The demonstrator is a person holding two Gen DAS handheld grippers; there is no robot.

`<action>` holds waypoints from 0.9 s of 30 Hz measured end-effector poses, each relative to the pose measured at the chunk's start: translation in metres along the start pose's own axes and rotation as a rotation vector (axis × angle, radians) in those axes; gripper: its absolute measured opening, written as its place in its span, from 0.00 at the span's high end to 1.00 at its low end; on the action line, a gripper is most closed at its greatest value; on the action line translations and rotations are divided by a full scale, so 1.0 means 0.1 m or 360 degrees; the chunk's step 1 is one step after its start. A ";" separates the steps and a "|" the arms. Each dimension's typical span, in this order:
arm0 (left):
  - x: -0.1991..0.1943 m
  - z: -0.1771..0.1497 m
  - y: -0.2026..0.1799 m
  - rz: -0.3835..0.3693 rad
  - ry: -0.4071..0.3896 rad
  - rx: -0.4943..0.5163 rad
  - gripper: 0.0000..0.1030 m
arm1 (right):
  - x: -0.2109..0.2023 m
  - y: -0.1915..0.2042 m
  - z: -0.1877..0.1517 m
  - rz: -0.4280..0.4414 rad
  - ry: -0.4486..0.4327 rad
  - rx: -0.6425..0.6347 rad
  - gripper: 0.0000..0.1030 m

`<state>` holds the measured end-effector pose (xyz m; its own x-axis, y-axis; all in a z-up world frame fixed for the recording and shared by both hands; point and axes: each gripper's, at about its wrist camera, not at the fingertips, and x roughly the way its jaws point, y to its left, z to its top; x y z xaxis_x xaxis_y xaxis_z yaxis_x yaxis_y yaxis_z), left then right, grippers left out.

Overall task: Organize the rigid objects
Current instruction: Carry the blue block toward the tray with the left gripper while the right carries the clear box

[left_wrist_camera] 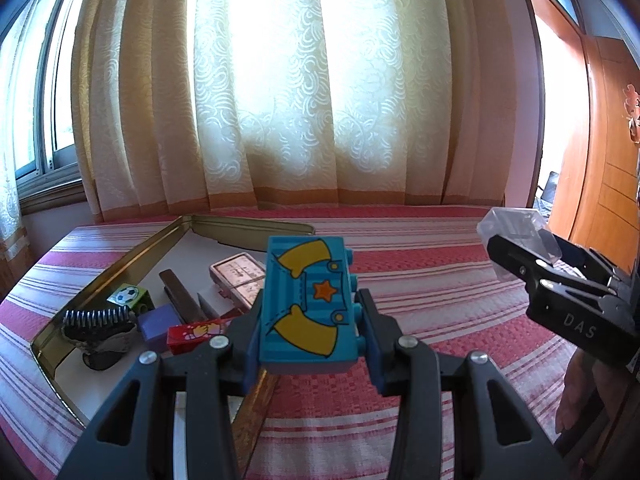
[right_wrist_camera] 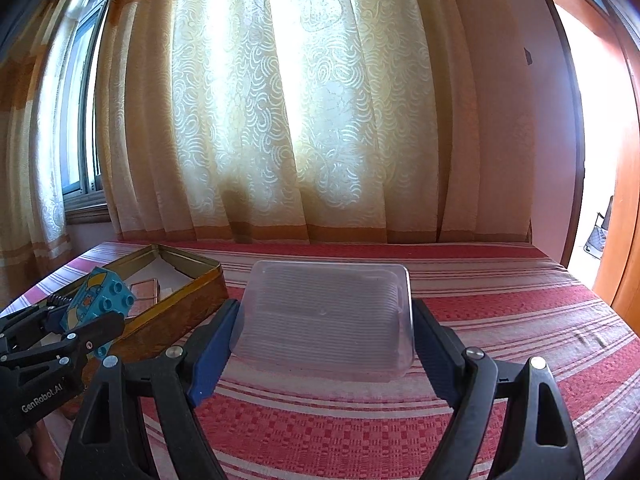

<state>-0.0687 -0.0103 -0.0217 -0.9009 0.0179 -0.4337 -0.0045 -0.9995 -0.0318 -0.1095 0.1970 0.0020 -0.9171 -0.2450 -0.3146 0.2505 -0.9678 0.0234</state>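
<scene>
My left gripper (left_wrist_camera: 308,320) is shut on a blue toy brick (left_wrist_camera: 306,300) printed with yellow sleeves and an orange star, held above the striped bedspread beside a gold tin box (left_wrist_camera: 132,256). The same brick (right_wrist_camera: 100,304) shows at the left of the right wrist view, in the left gripper (right_wrist_camera: 90,326). My right gripper (right_wrist_camera: 324,320) is shut on a clear plastic container (right_wrist_camera: 326,316), its pads pressed on both sides. That container (left_wrist_camera: 516,236) and the right gripper (left_wrist_camera: 520,258) appear at the right of the left wrist view.
The tin box (right_wrist_camera: 180,292) holds a soccer-ball cube (left_wrist_camera: 128,296), a purple block (left_wrist_camera: 158,326), a red block (left_wrist_camera: 194,334), a brush (left_wrist_camera: 96,320), a dark bar (left_wrist_camera: 182,300) and a pinkish flat case (left_wrist_camera: 240,280). Curtains (left_wrist_camera: 280,100) hang behind; a wooden door (left_wrist_camera: 592,160) stands right.
</scene>
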 end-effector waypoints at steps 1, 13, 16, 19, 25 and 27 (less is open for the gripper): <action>-0.01 0.00 0.01 0.0000 -0.0002 -0.0004 0.60 | 0.00 0.01 0.00 0.0003 -0.0001 -0.0001 0.18; -0.10 -0.02 0.13 0.0009 -0.0023 -0.0022 0.60 | -0.03 0.12 0.00 0.0041 -0.0011 -0.0015 0.18; -0.13 -0.03 0.16 0.0016 -0.0033 -0.0021 0.60 | -0.05 0.17 -0.01 0.0055 -0.0019 -0.0030 0.18; -0.14 -0.03 0.19 0.0018 -0.0038 -0.0024 0.60 | -0.06 0.22 -0.01 0.0071 -0.0027 -0.0040 0.18; -0.17 -0.03 0.23 0.0023 -0.0044 -0.0035 0.60 | -0.05 0.28 -0.01 0.0104 -0.0011 -0.0032 0.18; -0.18 -0.03 0.25 0.0026 -0.0047 -0.0037 0.60 | -0.05 0.29 -0.02 0.0115 -0.0006 -0.0027 0.18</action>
<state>-0.0508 -0.0355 -0.0177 -0.9132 0.0002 -0.4075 0.0202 -0.9987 -0.0457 -0.0972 0.1702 0.0027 -0.8977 -0.3142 -0.3090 0.3210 -0.9466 0.0299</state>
